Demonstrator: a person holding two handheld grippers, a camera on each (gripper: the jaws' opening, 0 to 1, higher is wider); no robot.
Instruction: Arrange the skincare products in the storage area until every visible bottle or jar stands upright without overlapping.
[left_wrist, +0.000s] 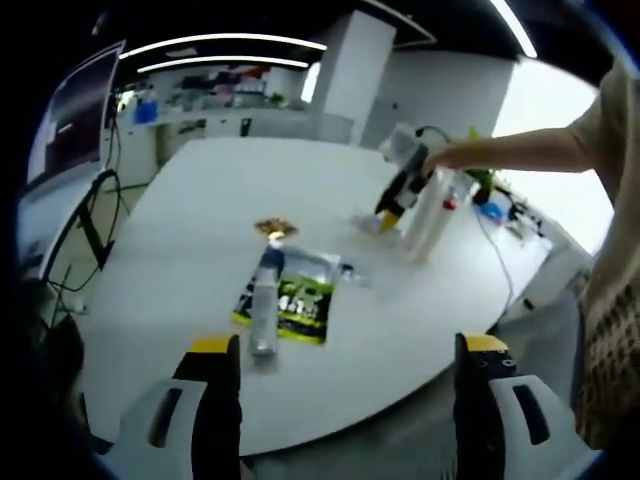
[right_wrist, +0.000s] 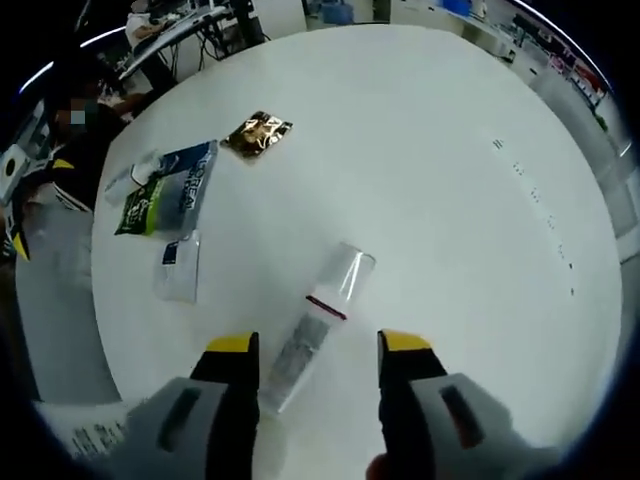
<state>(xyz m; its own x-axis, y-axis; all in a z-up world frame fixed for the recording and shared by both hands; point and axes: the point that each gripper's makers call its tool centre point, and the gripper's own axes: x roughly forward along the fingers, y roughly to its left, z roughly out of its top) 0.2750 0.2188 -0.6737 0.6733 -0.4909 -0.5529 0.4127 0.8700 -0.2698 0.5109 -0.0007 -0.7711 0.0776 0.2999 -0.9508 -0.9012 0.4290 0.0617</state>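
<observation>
A pale tube with a clear cap and a red band (right_wrist: 322, 318) runs from between my right gripper's (right_wrist: 318, 345) jaws toward the table's middle; the jaws stand open and apart from it on both sides. From the left gripper view the same tall pale tube (left_wrist: 428, 218) looks upright beside the right gripper (left_wrist: 392, 208), which a hand holds. A blue-and-white tube (left_wrist: 264, 302) (right_wrist: 190, 180) lies flat across a green sachet (left_wrist: 300, 300) (right_wrist: 138, 208). My left gripper (left_wrist: 348, 348) hangs open at the table's near edge, with nothing between its jaws.
A gold sachet (left_wrist: 275, 228) (right_wrist: 258, 132) lies beyond the green one. A small clear packet (left_wrist: 350, 272) (right_wrist: 178, 266) rests on the round white table (left_wrist: 190, 200) (right_wrist: 450, 150). A person's arm (left_wrist: 520, 150) reaches in from the right. Cables and desks stand past the far edge.
</observation>
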